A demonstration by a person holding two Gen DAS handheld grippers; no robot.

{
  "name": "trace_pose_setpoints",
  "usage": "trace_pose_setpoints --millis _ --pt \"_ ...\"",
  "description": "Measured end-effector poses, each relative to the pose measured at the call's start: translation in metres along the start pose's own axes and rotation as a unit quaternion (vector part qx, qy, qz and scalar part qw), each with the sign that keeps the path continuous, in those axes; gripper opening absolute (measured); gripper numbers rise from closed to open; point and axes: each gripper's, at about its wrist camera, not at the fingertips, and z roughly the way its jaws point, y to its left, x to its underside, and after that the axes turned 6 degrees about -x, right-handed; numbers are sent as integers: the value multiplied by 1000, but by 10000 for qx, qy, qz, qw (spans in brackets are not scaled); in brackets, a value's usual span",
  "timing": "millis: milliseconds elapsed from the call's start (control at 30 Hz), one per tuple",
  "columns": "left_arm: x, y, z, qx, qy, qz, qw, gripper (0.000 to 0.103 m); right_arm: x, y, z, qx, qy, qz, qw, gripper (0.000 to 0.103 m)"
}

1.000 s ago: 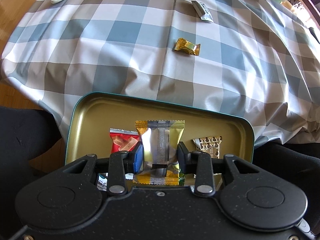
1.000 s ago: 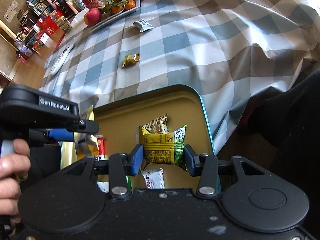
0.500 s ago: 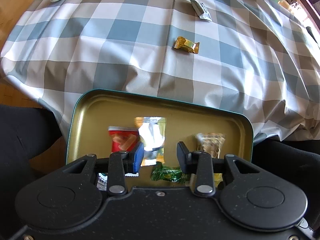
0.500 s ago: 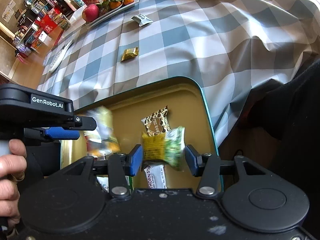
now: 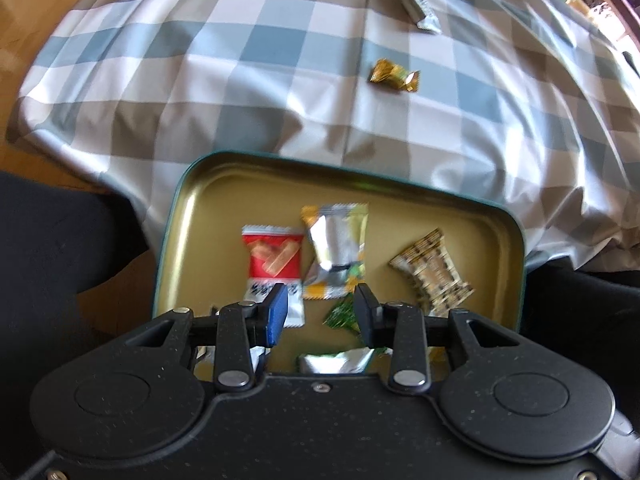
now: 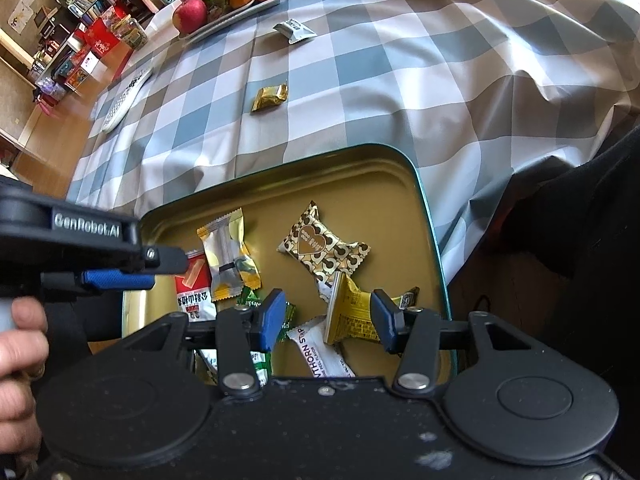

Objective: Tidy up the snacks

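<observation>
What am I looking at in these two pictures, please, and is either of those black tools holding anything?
No robot is here: a person holds one two-finger gripper in each hand, and each carries a wide-angle camera looking along its fingers. One picture comes from the left gripper, the other from the right gripper, which also shows the left one and the hand that grips it. Both point down into a gold tin with a teal rim at the edge of a checked tablecloth. In the tin lie wrapped snacks, among them a red packet and a heart-print packet. A gold candy and a silver packet lie on the cloth. Both grippers are open and hold nothing.
</observation>
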Motion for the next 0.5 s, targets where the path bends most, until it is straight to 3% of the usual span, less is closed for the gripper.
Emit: trace_pose_setpoints --millis 500 --pt "28 23 0 71 464 -78 9989 45 4 7 17 -86 607 -54 9981 51"
